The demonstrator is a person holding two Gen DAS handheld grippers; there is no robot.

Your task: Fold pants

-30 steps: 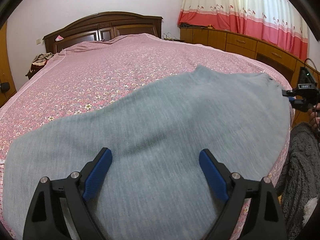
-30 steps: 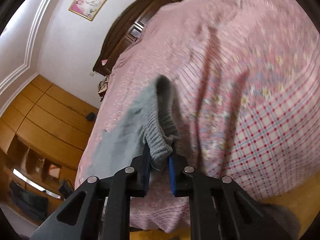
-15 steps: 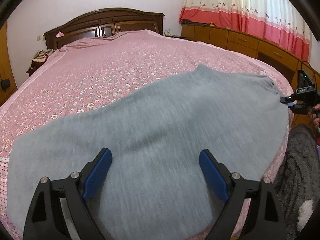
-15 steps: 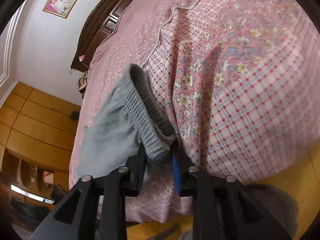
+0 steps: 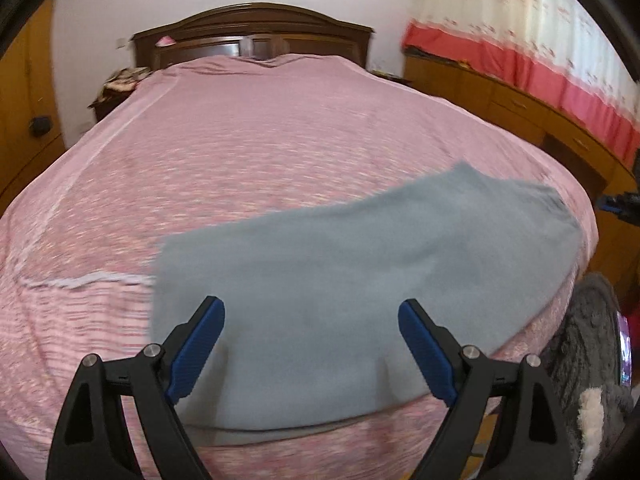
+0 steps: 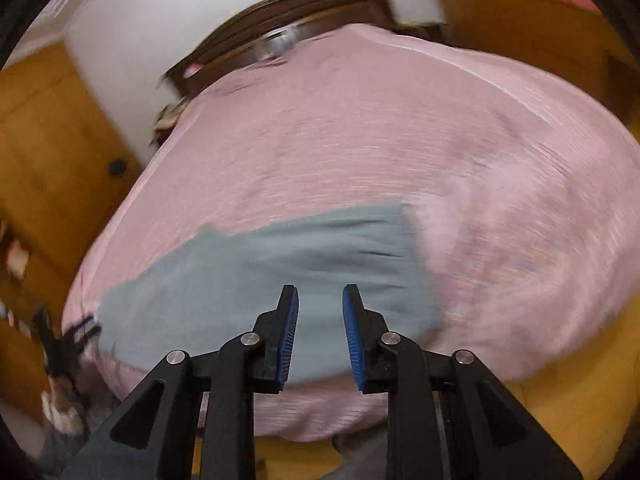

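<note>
Bed (image 5: 280, 168) with pink floral cover filled both views. Pants (image 5: 360, 272), grey, lay flat near the foot edge, one end close to the corner. Left gripper (image 5: 311, 344) hovered wide open over the cloth, nothing between its pads. Right gripper (image 6: 320, 328) had just been opening, jaws parted a little, empty, above the pants. Risks, judged: cloth near the edge could slide off if tugged; a narrow right opening might catch only one layer; views were blurred, so a grab could miss the hem and bunch the fold.

Grey pants (image 5: 360, 264) lie flat along the pink bed's near edge.
</note>
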